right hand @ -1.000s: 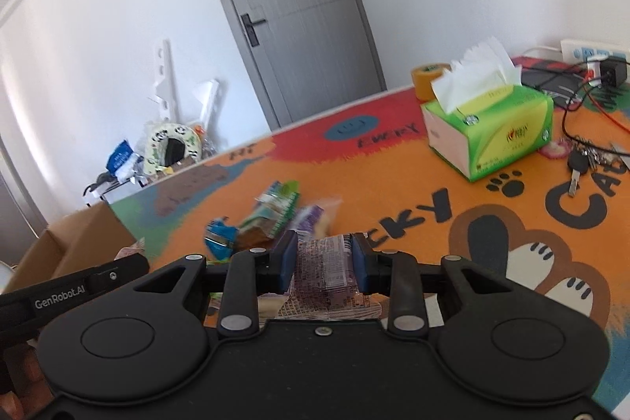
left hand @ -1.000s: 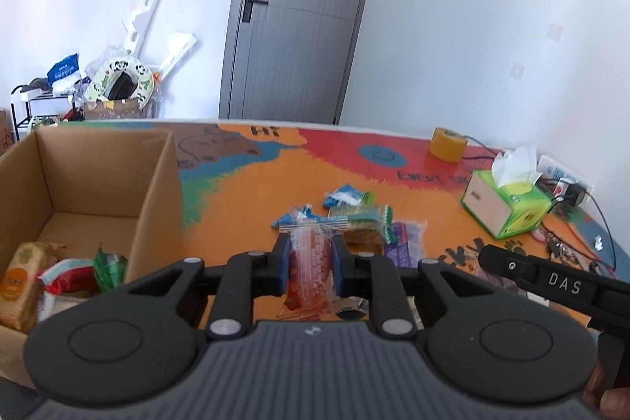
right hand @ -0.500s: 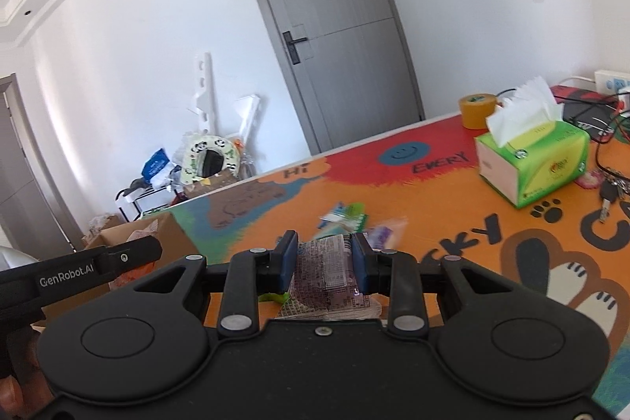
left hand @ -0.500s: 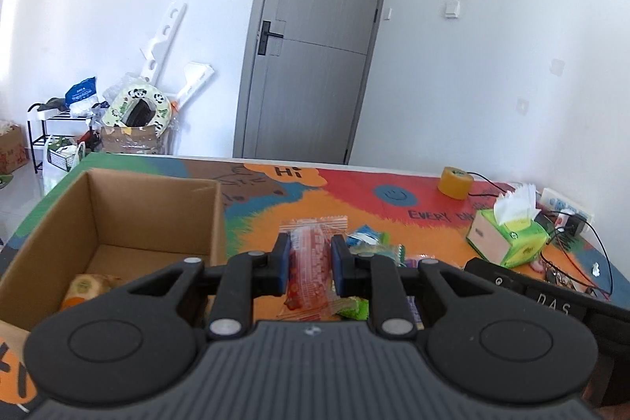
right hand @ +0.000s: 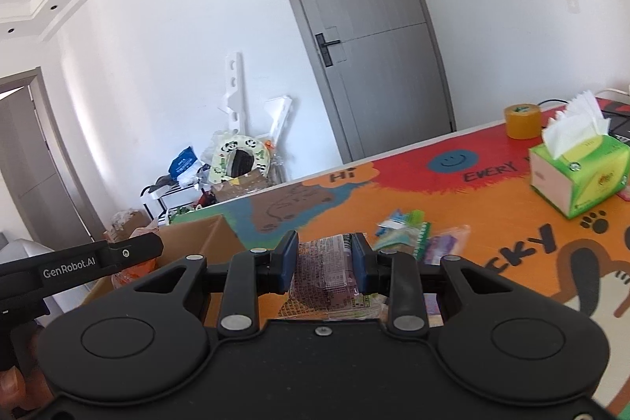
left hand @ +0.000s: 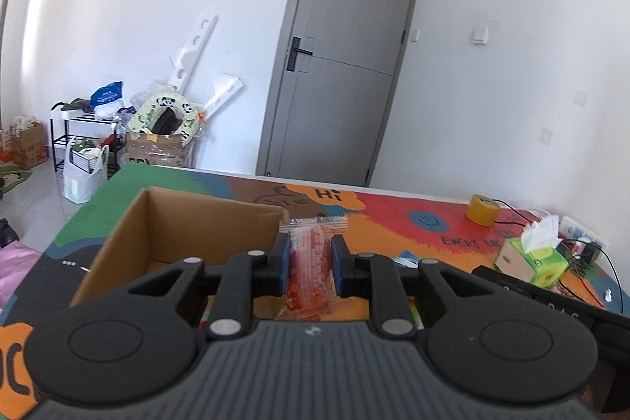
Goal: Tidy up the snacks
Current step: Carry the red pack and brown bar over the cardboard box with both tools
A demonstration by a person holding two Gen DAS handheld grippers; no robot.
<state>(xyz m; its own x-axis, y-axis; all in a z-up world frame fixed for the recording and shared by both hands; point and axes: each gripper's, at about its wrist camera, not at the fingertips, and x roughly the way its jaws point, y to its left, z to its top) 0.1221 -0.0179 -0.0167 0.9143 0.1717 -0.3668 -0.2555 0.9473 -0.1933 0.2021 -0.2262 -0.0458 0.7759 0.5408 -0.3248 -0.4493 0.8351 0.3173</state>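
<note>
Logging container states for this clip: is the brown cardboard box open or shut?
Open. The brown cardboard box has no lid or flaps over its top, and its inner walls and floor show in the left wrist view.

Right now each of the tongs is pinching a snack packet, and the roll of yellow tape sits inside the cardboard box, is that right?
Not quite. The left tongs pinch a red packet and the right tongs a dark packet, but the right wrist view shows the tape roll standing on the table, far from the cardboard box.
</note>
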